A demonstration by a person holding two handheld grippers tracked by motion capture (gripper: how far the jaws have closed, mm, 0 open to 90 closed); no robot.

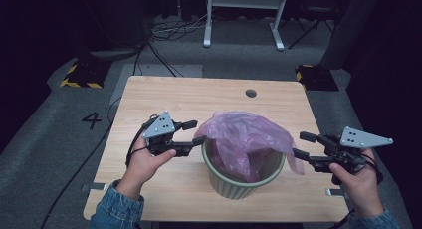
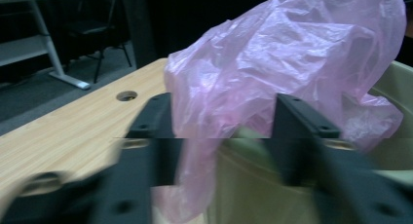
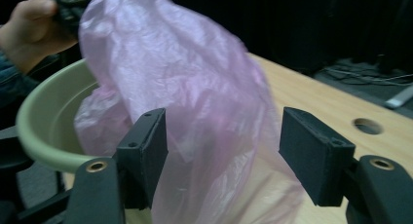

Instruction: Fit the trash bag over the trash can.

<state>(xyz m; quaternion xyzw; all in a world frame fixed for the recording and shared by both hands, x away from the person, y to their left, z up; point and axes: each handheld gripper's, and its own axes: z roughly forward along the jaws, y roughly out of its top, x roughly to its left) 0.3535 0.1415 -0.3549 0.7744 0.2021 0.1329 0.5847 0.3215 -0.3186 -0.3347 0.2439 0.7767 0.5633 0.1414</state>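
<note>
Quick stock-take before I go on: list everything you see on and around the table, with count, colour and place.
bag: one, thin pink plastic, puffed up out of the bin and spilling over its right rim
bin: one, pale green, ribbed, near the front middle of the table
table: one, light wood, with a round cable hole near its far edge
white frame: one, on the floor beyond the table
floor blocks: two, black; the left one has yellow stripes, the right one sits off the far right corner
floor mark 4: one, black, left of the table
left gripper: black, jaws open, at the bin's left rim
right gripper: black, jaws open, right of the bag
</note>
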